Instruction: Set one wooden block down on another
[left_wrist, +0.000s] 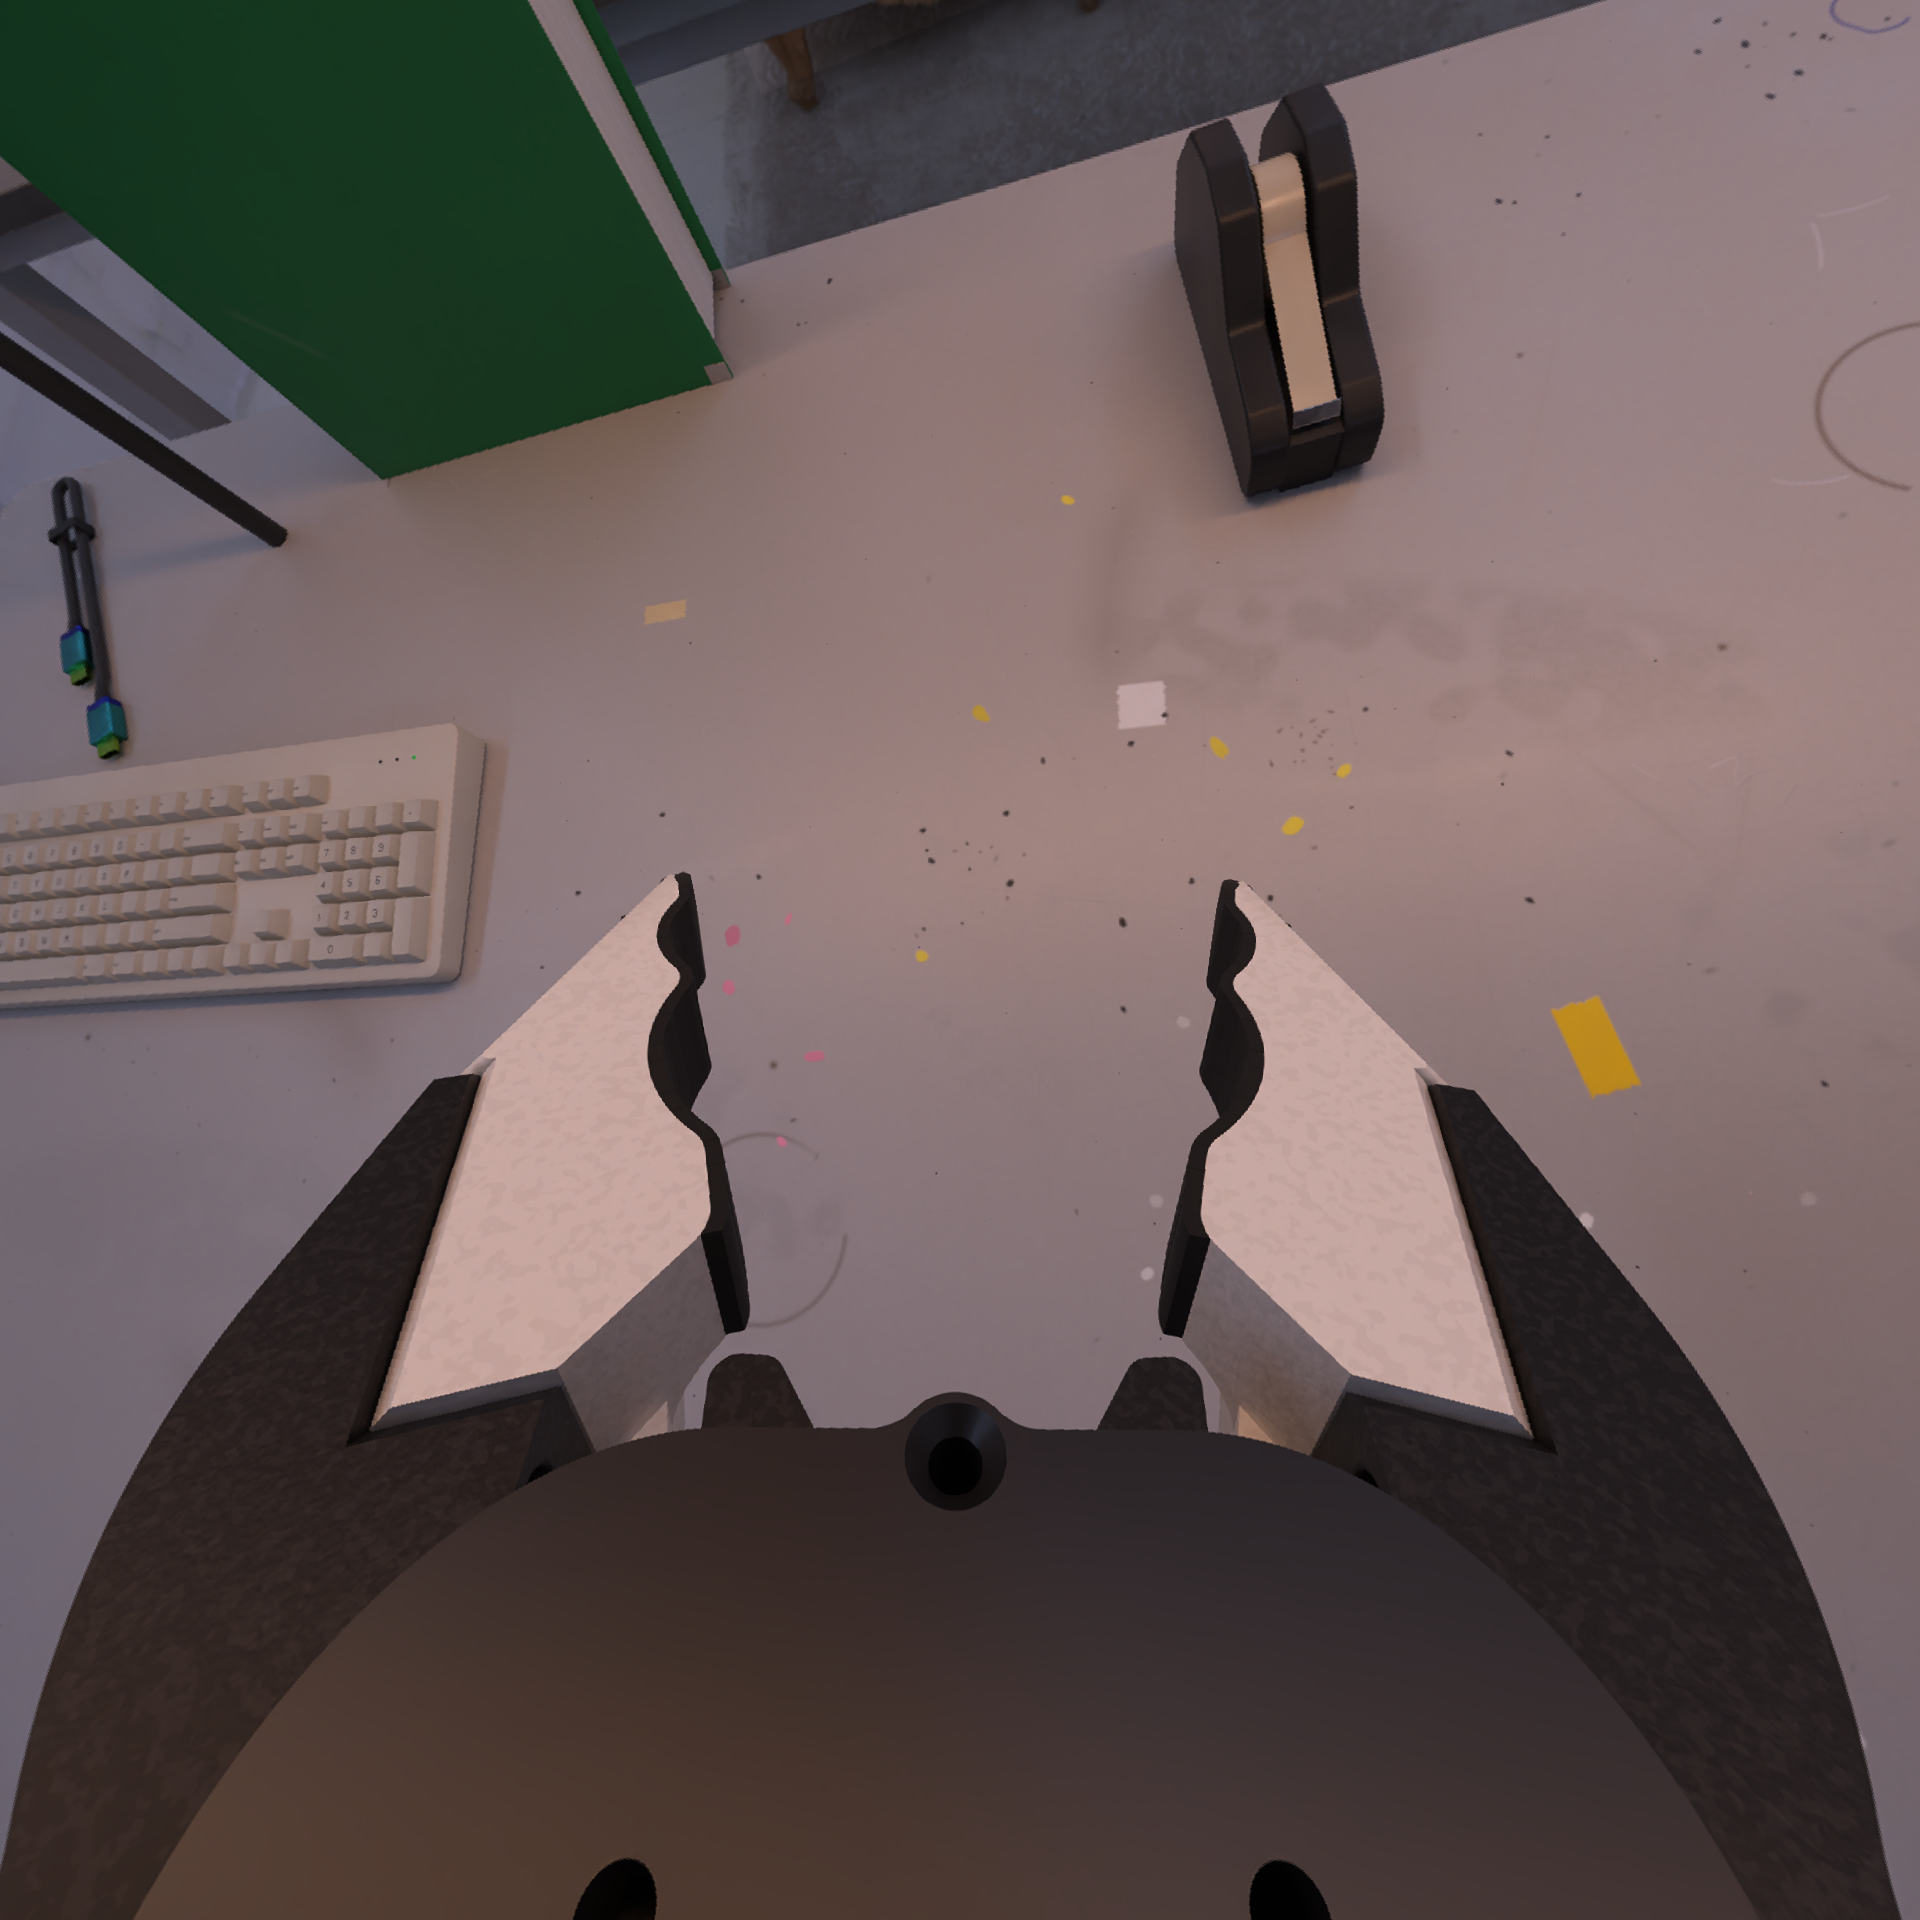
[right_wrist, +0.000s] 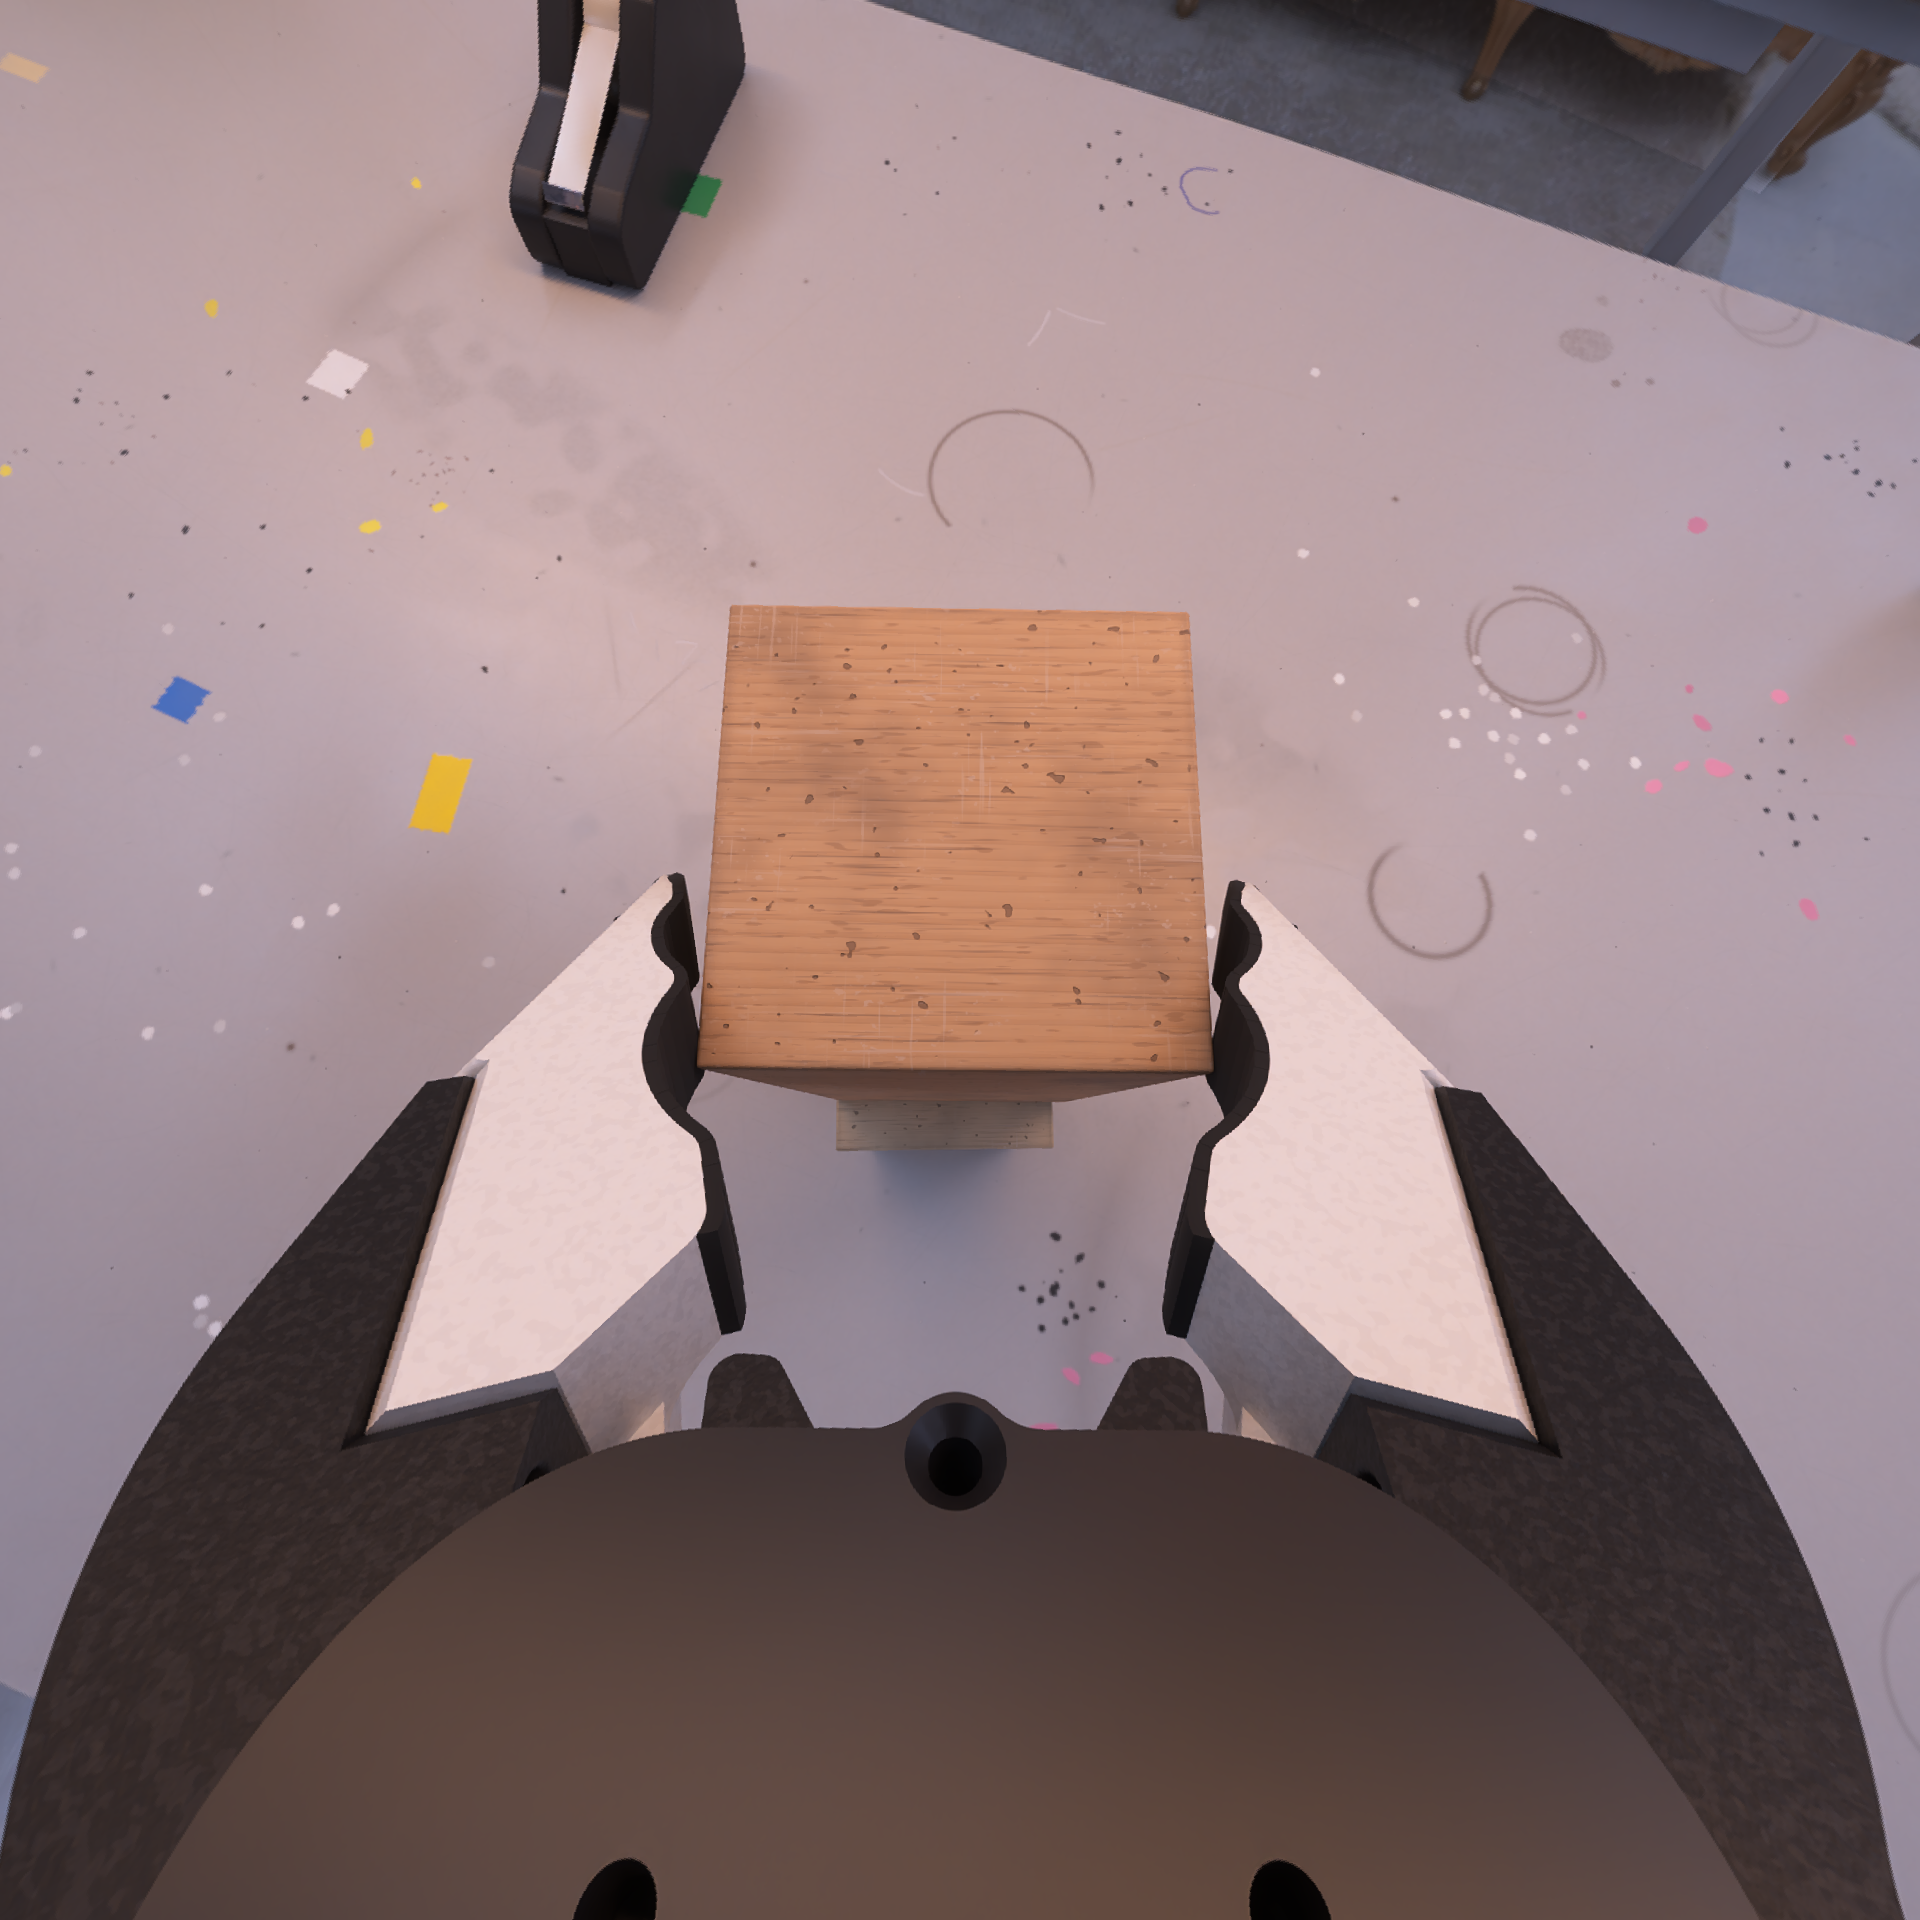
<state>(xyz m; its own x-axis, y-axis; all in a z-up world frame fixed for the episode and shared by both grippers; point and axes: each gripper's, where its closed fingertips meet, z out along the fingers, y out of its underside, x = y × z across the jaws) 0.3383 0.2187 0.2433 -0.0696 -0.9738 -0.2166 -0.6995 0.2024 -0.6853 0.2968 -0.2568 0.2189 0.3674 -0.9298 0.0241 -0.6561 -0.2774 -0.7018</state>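
My right gripper (right_wrist: 954, 904) has its jaws closed on the sides of a square, warm-brown wooden block with dark speckles (right_wrist: 954, 842), the black wavy pads (right_wrist: 675, 997) pressed to its left and right faces, high over the pale grey, paint-flecked tabletop (right_wrist: 1351, 1195). Directly under it, only a thin strip of a paler wooden block (right_wrist: 943, 1126) peeks out at the near edge. To set down well, I judge I should descend straight and slowly, keep the held block level, and part the jaws only once it rests flat. Most of the paler block is hidden under the one I carry, so I cannot tell how well the two are centred, nor whether they touch already. My left gripper (left_wrist: 954, 904) hangs with jaws wide apart and holding nothing, over bare tabletop near a cream keyboard (left_wrist: 239, 873), a black tape dispenser (left_wrist: 1278, 301), a green panel (left_wrist: 353, 208) and a looped dark cable with teal plugs (left_wrist: 88, 623); neither block shows there.
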